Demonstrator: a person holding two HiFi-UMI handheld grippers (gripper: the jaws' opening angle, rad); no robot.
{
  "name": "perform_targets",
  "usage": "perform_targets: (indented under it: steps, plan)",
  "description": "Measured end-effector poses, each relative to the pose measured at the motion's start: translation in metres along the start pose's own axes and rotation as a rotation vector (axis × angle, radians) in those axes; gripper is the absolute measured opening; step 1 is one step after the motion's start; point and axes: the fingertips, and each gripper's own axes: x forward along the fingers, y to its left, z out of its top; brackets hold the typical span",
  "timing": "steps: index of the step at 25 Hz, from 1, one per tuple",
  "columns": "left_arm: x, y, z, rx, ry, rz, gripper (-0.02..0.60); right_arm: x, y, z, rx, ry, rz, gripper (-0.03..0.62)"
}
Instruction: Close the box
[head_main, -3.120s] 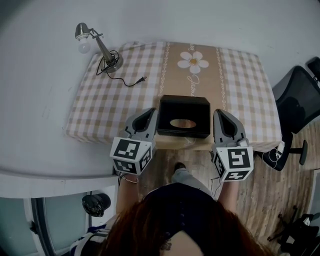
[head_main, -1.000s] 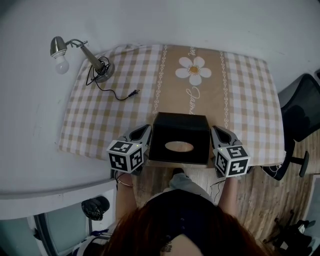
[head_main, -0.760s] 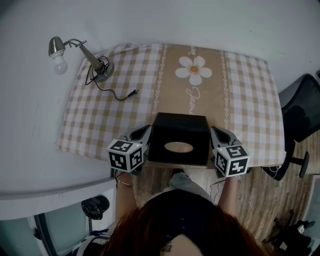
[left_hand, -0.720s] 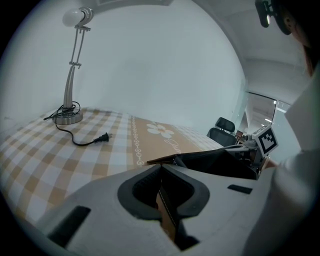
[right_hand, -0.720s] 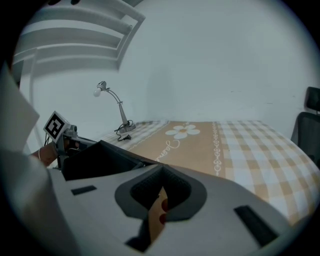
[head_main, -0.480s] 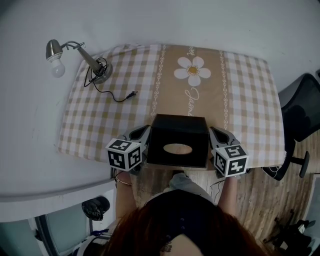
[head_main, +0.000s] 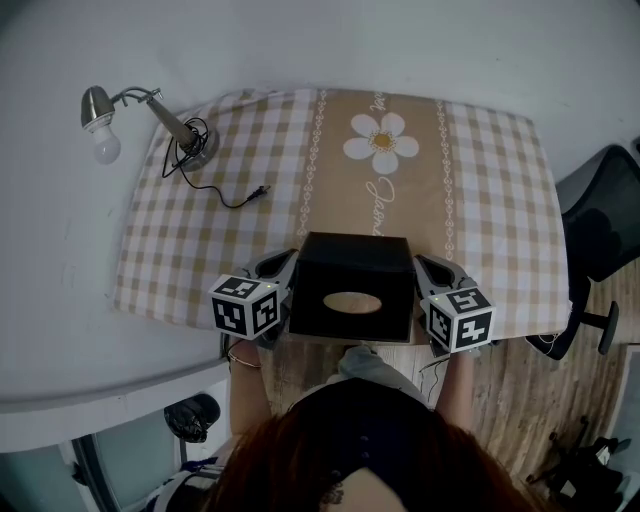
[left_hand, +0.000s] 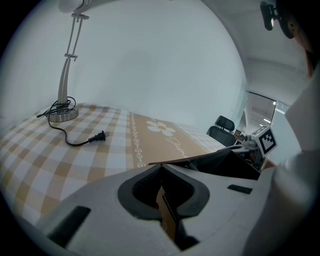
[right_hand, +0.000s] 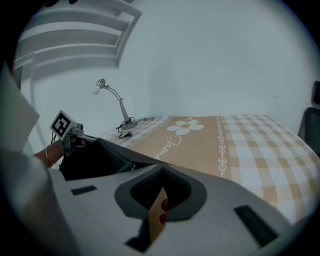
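At the checked table's near edge, the left gripper and right gripper are each pinching a cardboard side flap of the black tissue box — apparently steadying it for folding shut.

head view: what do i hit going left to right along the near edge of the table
grey left tool → black cardboard box with an oval opening → grey right tool → black office chair
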Motion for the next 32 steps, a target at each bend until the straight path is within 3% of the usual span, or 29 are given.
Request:
perform_targets:
  steps: [25,32]
  plan:
    - [0.009,0.005,0.011,0.003,-0.008,0.001,0.028,0.009,-0.004,0.011,-0.018,-0.024,0.003,0.017]
    - [0.007,0.008,0.03,-0.036,-0.082,-0.006,0.028,0.009,-0.005,0.014,-0.037,-0.048,-0.003,0.017]
